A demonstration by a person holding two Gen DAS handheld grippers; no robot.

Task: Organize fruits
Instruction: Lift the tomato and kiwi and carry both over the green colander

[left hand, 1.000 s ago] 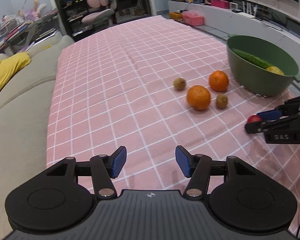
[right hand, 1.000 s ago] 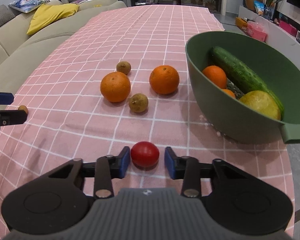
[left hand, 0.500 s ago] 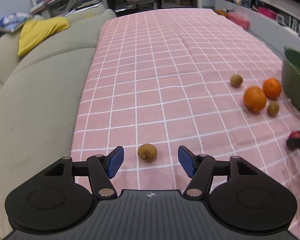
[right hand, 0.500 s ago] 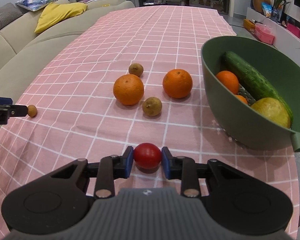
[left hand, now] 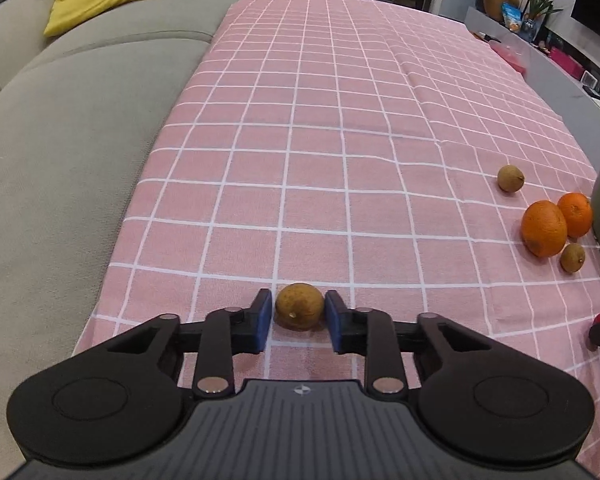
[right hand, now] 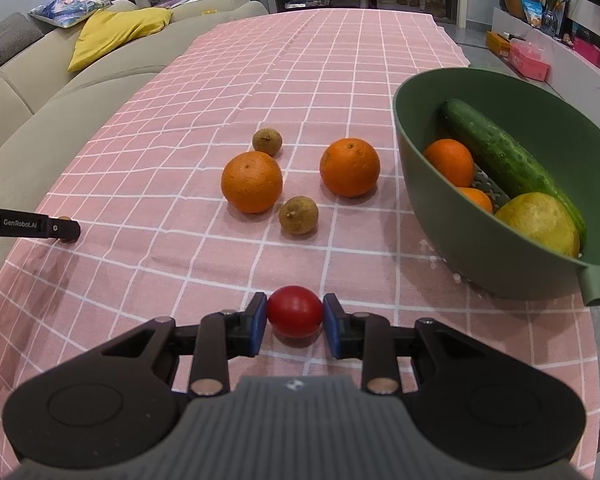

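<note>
The left tongs (left hand: 297, 316), wide half a second ago, have narrowed around the brown longan (left hand: 299, 306) on the surface (left hand: 340, 152), pads just beside it. The right tongs (right hand: 295, 322) still clamp the red tomato (right hand: 295, 311) near the green bowl (right hand: 480, 248).

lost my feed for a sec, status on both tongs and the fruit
Left tongs closed on brown fruit. Right tongs closed on red fruit, both on the cloth. Path to green bowl clear.
</note>
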